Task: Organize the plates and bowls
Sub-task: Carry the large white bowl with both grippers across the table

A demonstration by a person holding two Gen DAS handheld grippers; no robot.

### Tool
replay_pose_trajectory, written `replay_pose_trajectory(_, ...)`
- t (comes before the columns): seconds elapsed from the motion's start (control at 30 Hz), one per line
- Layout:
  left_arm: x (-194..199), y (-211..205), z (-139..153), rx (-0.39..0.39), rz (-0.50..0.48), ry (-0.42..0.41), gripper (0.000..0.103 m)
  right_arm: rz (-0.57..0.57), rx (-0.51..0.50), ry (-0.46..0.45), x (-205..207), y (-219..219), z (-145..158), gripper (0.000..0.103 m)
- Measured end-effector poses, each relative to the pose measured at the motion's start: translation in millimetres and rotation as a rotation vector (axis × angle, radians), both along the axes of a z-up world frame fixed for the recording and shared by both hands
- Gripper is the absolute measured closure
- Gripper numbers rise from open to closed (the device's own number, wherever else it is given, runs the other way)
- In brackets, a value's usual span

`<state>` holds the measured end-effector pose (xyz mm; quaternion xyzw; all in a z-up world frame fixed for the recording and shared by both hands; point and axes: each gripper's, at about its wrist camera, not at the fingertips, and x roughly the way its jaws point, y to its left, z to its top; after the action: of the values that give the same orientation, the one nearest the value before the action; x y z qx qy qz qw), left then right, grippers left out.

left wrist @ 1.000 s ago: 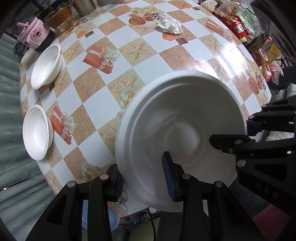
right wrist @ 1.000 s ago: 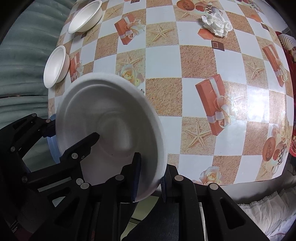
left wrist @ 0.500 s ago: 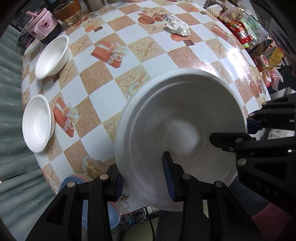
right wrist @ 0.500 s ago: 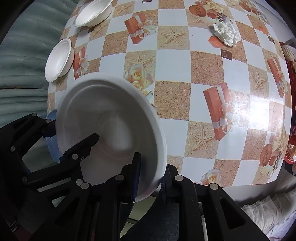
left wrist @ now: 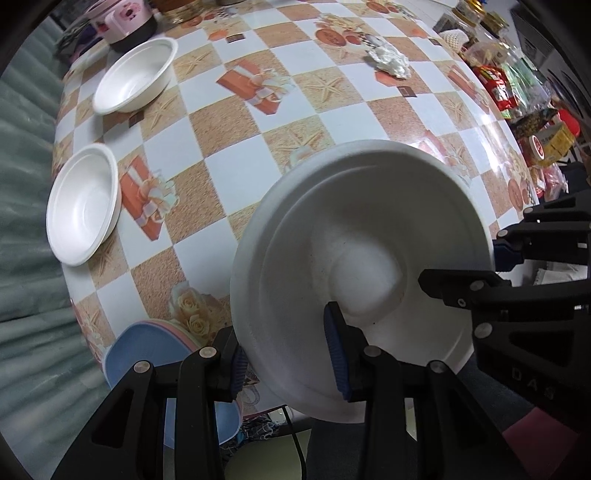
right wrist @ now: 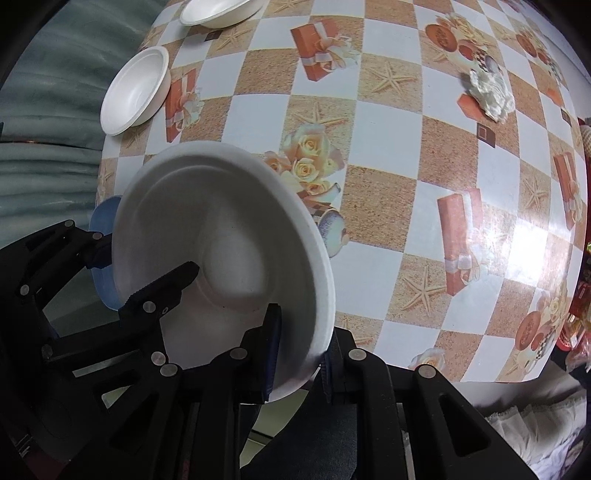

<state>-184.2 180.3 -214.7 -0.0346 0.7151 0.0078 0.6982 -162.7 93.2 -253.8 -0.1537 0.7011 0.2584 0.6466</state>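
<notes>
A large white plate [left wrist: 362,266] is held in the air over the table's near edge, tilted. My left gripper [left wrist: 288,363] is shut on its near rim, and my right gripper [right wrist: 299,352] is shut on the opposite rim of the plate [right wrist: 221,240]. Two white bowls stand on the table at the left: a near bowl [left wrist: 83,203] and a far bowl [left wrist: 135,75]. They also show in the right wrist view, the near bowl [right wrist: 135,90] and the far bowl [right wrist: 218,13]. Blue and pink plates [left wrist: 147,343] lie stacked at the table's near left corner.
The table [left wrist: 258,122] has a checkered cloth with starfish and gift boxes. A crumpled white tissue [left wrist: 389,59] lies at the back. A pink cup [left wrist: 122,22] stands at the far left. Snack packets and jars [left wrist: 517,85] crowd the right edge.
Both grippers and the white plate have moved left and slightly closer over the table's near edge. The blue and pink stack has come into the left wrist view.
</notes>
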Motion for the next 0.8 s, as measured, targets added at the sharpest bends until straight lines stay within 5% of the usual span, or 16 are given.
replay_pose_trajectory(0.8,-29.6,32.2,4.4,-0.006,0.127,-0.025,0.062,0.142,-0.042,-0.013,-15.7,45.2,0.4,0.080)
